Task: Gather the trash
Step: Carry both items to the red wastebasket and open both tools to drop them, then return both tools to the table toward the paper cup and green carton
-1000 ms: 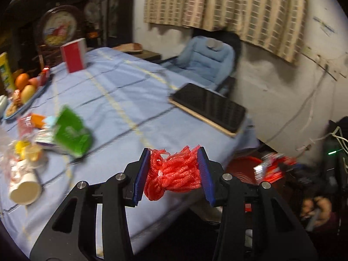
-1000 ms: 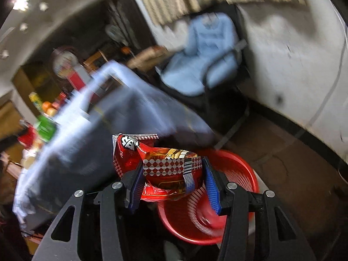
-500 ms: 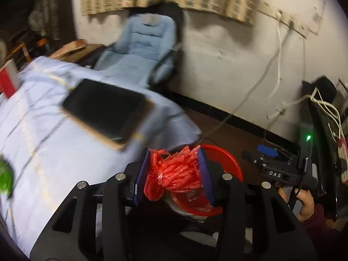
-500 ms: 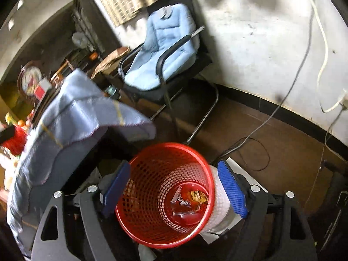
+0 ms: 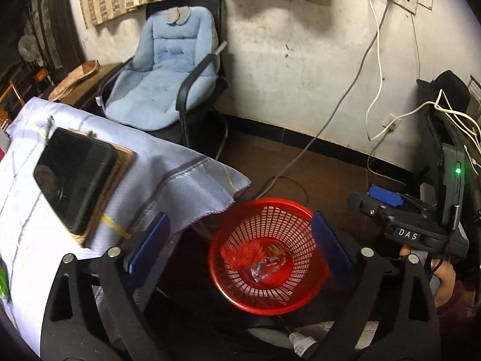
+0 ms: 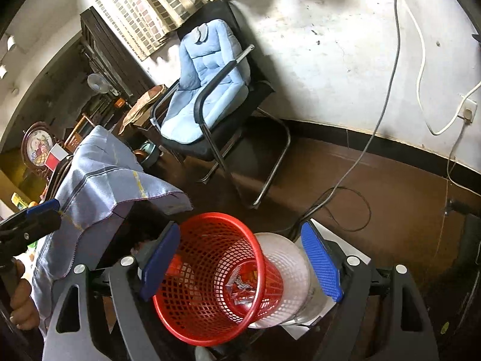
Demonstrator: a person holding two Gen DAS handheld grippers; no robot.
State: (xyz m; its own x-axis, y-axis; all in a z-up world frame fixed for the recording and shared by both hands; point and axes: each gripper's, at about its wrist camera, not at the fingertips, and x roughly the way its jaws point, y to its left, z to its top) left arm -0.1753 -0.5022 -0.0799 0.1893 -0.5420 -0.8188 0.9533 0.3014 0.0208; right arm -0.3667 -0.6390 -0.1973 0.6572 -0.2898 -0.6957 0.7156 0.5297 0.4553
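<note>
A table draped in a pale blue cloth (image 5: 168, 180) fills the left side of the room. Its corner hangs down just beside a red mesh basket (image 5: 267, 258) on the brown floor. A black tablet (image 5: 72, 177) lies on a wooden board near the table edge. Behind the table, against the white wall, stands an office chair (image 5: 168, 75) with a light blue cushion. Cables run down the wall and across the floor.

The basket stands in front of a white mesh bin (image 6: 288, 267), touching it. Inside the basket, at the bottom, lie a red net bundle (image 5: 243, 254) and a red snack wrapper (image 6: 240, 282), side by side.

The left gripper (image 5: 240, 246) is above the basket, tilted downward. Its jaws have just been opening and now stand wide apart, nothing between the blue pads. The right gripper (image 6: 240, 258) is likewise above the basket; its jaws have just been opening too, now apart and empty. A hand (image 6: 21, 303) grips the left gripper's handle at the left edge of the right wrist view.
</note>
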